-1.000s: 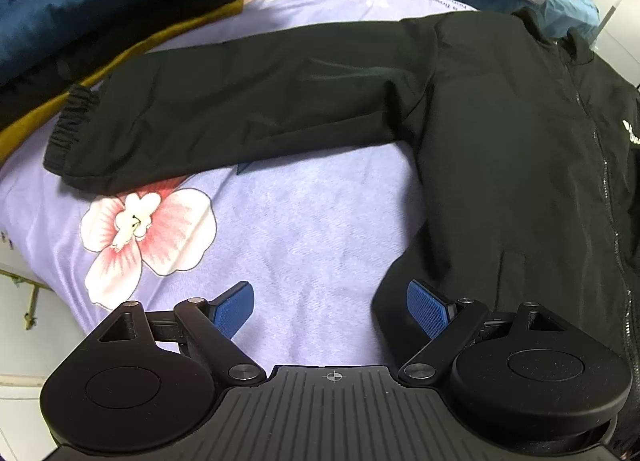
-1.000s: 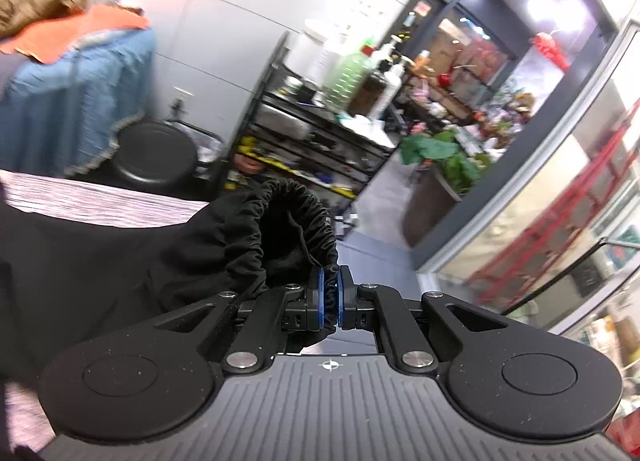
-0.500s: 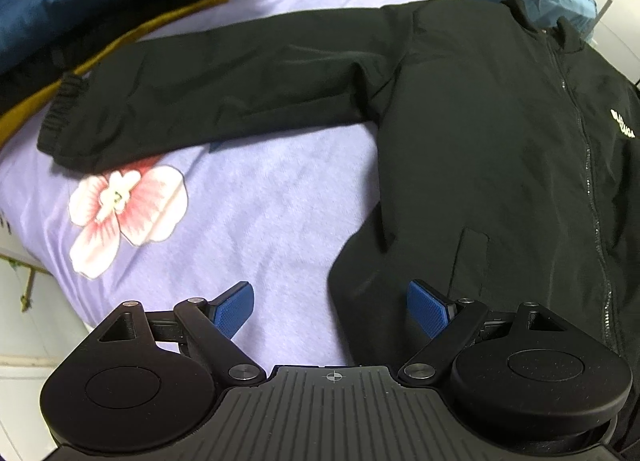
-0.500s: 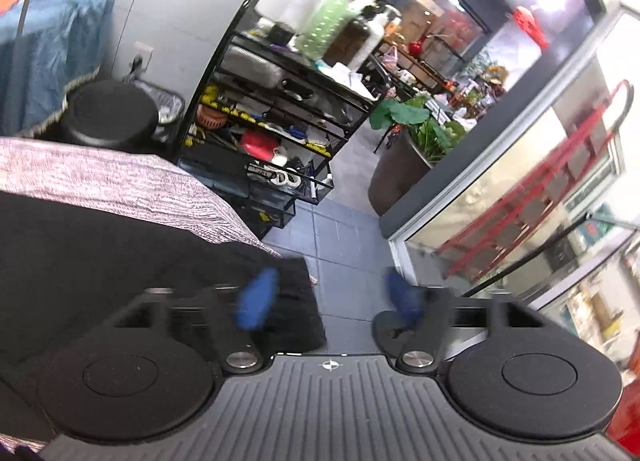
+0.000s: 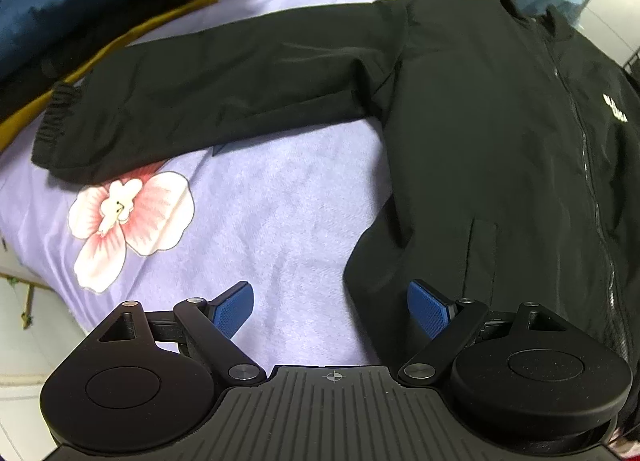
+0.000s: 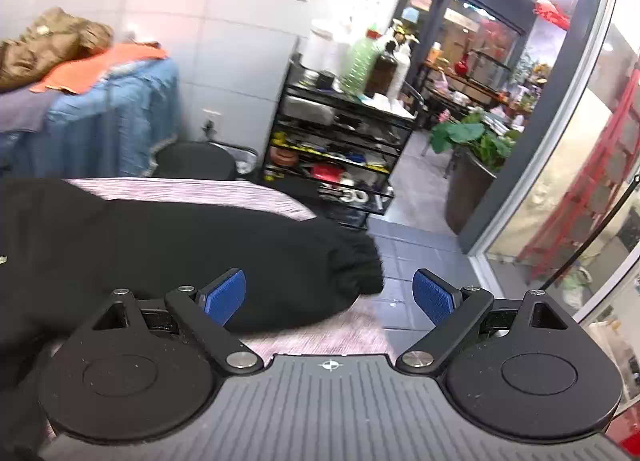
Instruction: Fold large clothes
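Jaws wide on both: right gripper (image 6: 329, 293) just opened, empty; black jacket (image 5: 480, 133) sleeve cuff (image 6: 356, 265) at 12 o'clock, sleeve running toward 9. Left gripper (image 5: 331, 311) over hem.

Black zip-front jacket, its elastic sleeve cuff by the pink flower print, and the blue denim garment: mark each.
Black zip-front jacket (image 5: 500, 149): left wrist view, chest panel beside the zip.
Elastic sleeve cuff (image 5: 54, 121): left wrist view, gathered end of the outstretched sleeve.
Blue denim garment (image 6: 116, 117): right wrist view, hanging front.
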`<state>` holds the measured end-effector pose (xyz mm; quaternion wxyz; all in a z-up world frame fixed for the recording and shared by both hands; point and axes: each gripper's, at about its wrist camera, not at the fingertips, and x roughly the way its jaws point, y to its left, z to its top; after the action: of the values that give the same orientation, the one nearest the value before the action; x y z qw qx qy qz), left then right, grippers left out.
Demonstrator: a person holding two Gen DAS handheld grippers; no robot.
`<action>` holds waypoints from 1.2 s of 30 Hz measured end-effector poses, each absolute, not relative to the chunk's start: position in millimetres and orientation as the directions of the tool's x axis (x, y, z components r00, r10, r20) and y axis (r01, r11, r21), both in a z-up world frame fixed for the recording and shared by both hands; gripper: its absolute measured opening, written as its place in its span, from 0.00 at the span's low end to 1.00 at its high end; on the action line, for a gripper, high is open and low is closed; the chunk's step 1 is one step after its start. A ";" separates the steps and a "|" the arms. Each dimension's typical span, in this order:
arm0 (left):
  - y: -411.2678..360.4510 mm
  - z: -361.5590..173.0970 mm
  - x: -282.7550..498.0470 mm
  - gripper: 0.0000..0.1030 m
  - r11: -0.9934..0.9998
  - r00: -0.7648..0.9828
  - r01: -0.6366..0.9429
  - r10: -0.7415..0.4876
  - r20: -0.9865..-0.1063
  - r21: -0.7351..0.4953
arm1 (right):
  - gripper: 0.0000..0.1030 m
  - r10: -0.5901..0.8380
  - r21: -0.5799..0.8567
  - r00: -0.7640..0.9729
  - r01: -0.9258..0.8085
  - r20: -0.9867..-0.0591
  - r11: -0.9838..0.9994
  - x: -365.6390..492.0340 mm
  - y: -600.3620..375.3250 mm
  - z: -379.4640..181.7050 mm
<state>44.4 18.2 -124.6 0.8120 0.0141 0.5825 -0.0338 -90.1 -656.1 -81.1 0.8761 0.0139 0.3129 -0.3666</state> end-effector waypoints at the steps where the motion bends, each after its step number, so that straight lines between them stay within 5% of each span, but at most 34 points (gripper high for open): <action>1: 19.0 -127.0 45.1 1.00 0.996 0.318 0.088 -0.047 -0.947 -0.020 | 0.89 -0.626 -0.191 0.546 0.649 -0.558 0.736 -100.7 -642.8 -77.7; 6: 21.1 -138.2 51.0 1.00 0.975 0.298 0.217 -0.105 -0.949 -0.040 | 0.92 -0.539 -0.098 0.610 0.605 -0.581 0.790 -158.5 -557.8 -68.7; 10: 24.8 -141.3 44.2 1.00 0.942 0.297 0.332 -0.152 -0.943 -0.047 | 0.91 -0.490 -0.165 0.582 0.521 -0.649 0.838 -187.3 -465.1 -88.6; 20: 42.1 -152.5 6.7 1.00 0.859 0.221 0.506 -0.218 -0.951 -0.080 | 0.74 -0.328 -0.094 0.510 0.431 -0.795 0.898 -222.6 -290.6 -142.5; 25: 43.4 -151.9 -13.8 1.00 0.827 0.190 0.555 -0.234 -0.954 -0.092 | 0.70 -0.213 0.061 0.485 0.489 -0.848 0.870 -216.1 -272.5 -176.6; 31: 49.9 -151.1 -27.7 1.00 0.848 0.187 0.521 -0.218 -0.958 -0.092 | 0.53 -0.189 0.148 0.475 0.584 -0.859 0.798 -197.4 -287.7 -207.6; 33: 49.0 -150.3 -32.4 1.00 0.855 0.199 0.514 -0.199 -0.960 -0.070 | 0.42 -0.177 0.176 0.493 0.589 -0.852 0.789 -189.0 -292.7 -205.1; 35: 46.2 -148.7 -37.8 1.00 0.858 0.211 0.511 -0.184 -0.960 -0.052 | 0.15 -0.170 0.194 0.528 0.564 -0.832 0.802 -184.8 -292.4 -195.4; 36: 44.5 -147.8 -39.7 1.00 0.861 0.215 0.506 -0.179 -0.960 -0.047 | 0.14 -0.177 0.184 0.537 0.551 -0.825 0.814 -183.2 -290.7 -188.7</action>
<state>-39.7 44.5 -147.8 0.7667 0.1396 0.5856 -0.2232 -183.2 -290.7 -188.7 0.8493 0.2171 0.4307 -0.2145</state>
